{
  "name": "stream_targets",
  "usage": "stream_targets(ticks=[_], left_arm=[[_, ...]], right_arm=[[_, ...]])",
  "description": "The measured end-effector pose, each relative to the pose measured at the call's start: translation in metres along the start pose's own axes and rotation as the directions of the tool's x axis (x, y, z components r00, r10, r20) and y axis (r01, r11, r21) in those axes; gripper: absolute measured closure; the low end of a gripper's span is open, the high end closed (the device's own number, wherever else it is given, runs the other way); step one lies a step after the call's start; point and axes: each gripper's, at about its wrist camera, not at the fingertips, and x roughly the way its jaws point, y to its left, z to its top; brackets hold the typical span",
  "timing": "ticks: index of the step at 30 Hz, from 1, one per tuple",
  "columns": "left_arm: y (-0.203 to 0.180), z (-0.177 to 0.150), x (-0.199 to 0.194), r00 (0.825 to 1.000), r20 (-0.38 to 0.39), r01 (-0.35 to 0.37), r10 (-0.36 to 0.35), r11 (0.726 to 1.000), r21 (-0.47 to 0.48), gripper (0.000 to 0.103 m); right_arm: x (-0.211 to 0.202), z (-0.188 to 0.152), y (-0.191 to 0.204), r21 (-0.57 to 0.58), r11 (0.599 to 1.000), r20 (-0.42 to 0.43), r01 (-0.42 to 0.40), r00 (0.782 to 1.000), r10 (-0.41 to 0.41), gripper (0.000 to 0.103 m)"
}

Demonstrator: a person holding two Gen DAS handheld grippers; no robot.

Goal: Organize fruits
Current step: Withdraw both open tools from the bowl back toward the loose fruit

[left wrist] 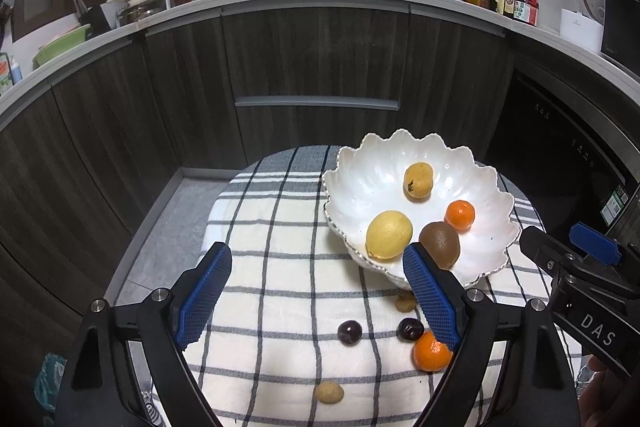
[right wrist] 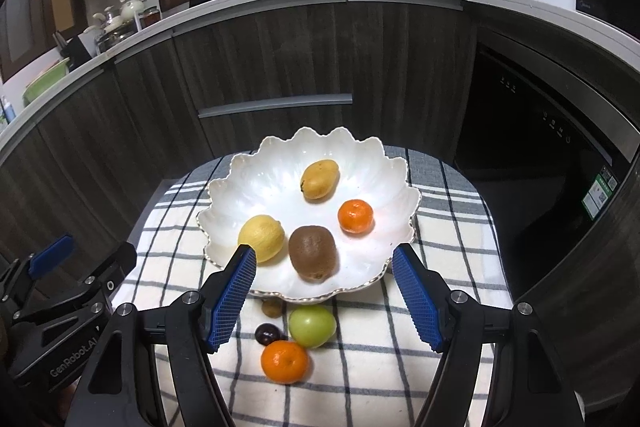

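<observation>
A: Hovering both grippers, left gripper (left wrist: 316, 291) wide and empty, right gripper (right wrist: 324, 291) gaping and empty, I'd drop straight onto the mandarin (right wrist: 285, 361) near the cloth's (right wrist: 360, 379) front edge.

B: Mind the bowl (right wrist: 240, 171) rim just beyond; the cloth's left side offers room.

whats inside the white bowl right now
In the scalloped white bowl: a lemon, a kiwi, a mandarin and a yellow-orange mango-like fruit. The blue pads hide parts of its near rim.
</observation>
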Motion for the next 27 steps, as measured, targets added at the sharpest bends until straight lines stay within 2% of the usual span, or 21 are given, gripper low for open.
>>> stream_targets(ticks=[20, 27], left_arm=[[0.008, -0.036, 0.003, 1.000, -0.024, -0.012, 0.011, 1.000, -0.015, 0.015], [0.012, -0.049, 0.001, 1.000, -0.005, -0.007, 0.007, 1.000, -0.021, 0.015]], right_arm=[[0.001, -0.028, 0.010, -0.012, 1.000, -0.023, -0.005, 1.000, 0.005, 0.031], [0.004, -0.042, 0.012, -0.019, 1.000, -0.034, -0.010, 0.999, 0.009, 0.031]])
